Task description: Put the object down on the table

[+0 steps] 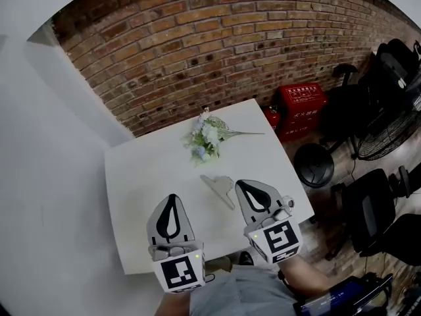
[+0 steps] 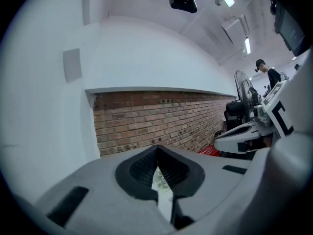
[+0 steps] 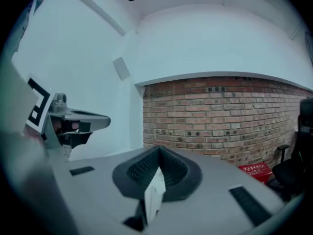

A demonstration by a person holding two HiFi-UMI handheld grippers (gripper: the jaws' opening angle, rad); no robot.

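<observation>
Grey left tongs [image 1: 172, 197] and right tongs [image 1: 241, 184] sit closed, empty.

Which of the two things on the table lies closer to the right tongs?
The flat white piece, just beside the tip of the right tongs. The flower bunch lies farther off, toward the brick wall.

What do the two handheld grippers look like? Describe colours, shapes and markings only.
The left gripper and the right gripper look alike. Each is a broad, light grey shell that tapers to a point. A black, ribbed, teardrop-shaped recess surrounds the jaws. At the rear of each sits a white cube bearing a black square marker, with a small green light at its edge.
</observation>
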